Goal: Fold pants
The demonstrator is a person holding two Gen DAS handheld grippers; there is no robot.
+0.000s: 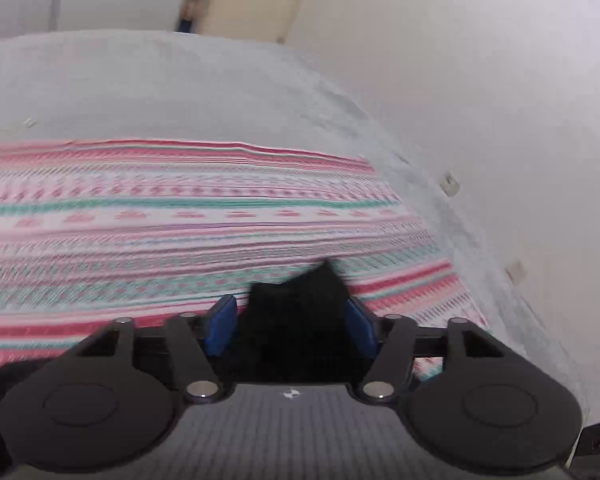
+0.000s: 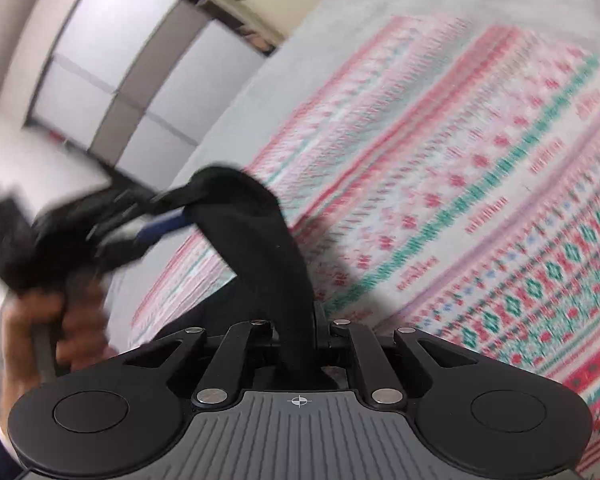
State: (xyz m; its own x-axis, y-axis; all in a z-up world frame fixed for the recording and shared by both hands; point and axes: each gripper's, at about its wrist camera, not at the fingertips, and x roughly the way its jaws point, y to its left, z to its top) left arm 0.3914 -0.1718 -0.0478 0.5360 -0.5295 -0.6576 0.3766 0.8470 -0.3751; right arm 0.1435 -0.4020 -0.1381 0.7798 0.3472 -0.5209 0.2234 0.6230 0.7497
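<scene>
Blue fingers (image 1: 223,326) of our left gripper (image 1: 292,320) pinch a bunch of black fabric, the pants (image 1: 300,312), which fills the gap between them and hides their tips. In the right wrist view, our right gripper (image 2: 300,336) is pressed together on the same pants (image 2: 260,240); its own fingers are buried under the cloth and we cannot make them out. From there the black band rises and arches over to the left gripper (image 2: 168,220), seen blurred at the left with one blue finger showing, held by our left hand (image 2: 60,320).

The pants look plain black with no detail readable; how much of them hangs below both grippers is cut off from view. They are lifted above the bed (image 1: 140,80), over a patterned blanket (image 1: 180,220) of pink, teal and white stripes lying on a pale grey sheet. Motion blur smears the pattern in both views. Small reddish marks on the blanket (image 2: 480,220) in the right wrist view may be writing, but we cannot read them. A white wall (image 1: 480,80) borders the bed, and grey panelled doors (image 2: 120,60) stand beyond.
</scene>
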